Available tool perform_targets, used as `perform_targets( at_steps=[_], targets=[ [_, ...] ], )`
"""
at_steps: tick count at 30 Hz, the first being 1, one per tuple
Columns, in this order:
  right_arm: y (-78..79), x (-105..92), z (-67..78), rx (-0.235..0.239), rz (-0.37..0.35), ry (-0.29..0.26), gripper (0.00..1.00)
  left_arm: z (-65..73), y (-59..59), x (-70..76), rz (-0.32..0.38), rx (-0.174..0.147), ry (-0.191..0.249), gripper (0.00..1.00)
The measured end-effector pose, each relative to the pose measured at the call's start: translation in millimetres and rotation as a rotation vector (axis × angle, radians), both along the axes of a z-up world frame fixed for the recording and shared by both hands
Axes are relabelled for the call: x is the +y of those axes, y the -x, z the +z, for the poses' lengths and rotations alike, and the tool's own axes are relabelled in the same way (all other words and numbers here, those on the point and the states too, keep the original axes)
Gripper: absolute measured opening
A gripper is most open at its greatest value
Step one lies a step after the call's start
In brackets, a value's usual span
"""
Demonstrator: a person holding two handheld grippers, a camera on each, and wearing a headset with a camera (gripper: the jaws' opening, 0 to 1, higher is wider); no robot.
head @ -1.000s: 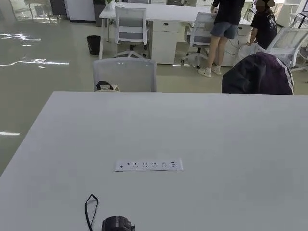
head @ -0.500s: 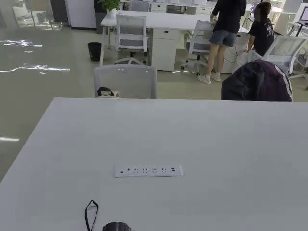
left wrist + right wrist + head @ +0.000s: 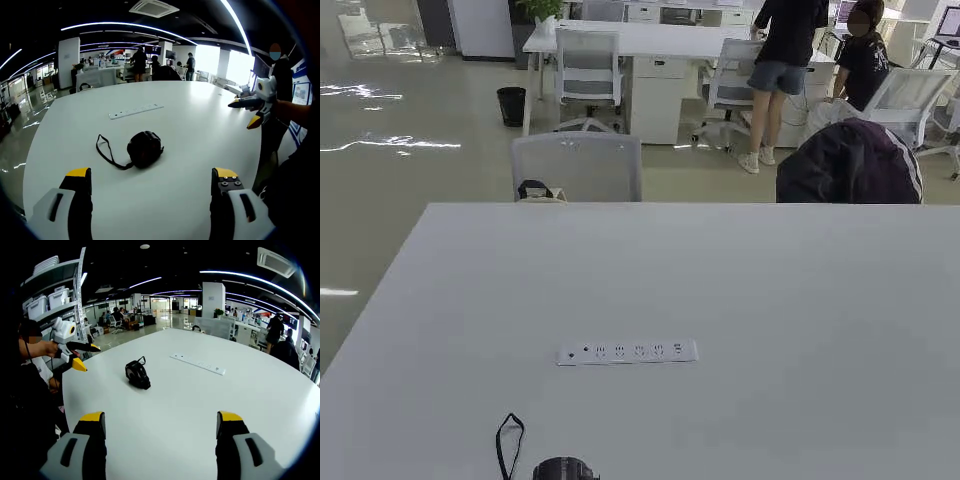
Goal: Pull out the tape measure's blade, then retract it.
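The black tape measure lies at the near edge of the white table, its black wrist strap looped to its left. It lies out ahead of both grippers, in the left gripper view and in the right gripper view. My left gripper is open, jaws wide apart with nothing between them. My right gripper is open too, and holds nothing. The right gripper shows off to the right of the left gripper view, the left gripper off to the left of the right gripper view.
A white power strip lies in the table's middle. A grey mesh chair and a chair draped with a dark jacket stand at the far edge. Two people stand by desks further back.
The head camera has tilted a little, so the scene has shifted in the picture. The tape measure and power strip lie where they were.
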State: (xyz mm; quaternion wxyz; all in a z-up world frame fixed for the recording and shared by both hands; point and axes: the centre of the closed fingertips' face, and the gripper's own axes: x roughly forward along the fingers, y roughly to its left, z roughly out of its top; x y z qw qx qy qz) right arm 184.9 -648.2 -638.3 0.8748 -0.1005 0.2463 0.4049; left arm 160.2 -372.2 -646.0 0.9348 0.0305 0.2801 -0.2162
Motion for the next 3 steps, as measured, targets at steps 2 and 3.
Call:
perform_targets(
  at_steps=[2,3],
  targets=[
    [0.6,0.6,-0.7,0.0,0.001,0.0,0.93,-3.4,-1.6,2.9,-0.001,0.0,-0.001,0.99],
    [0.8,0.9,-1.1,0.002,0.002,0.001,0.93,-4.5,-2.4,4.0,-0.003,-0.001,-0.003,0.99]
  ],
)
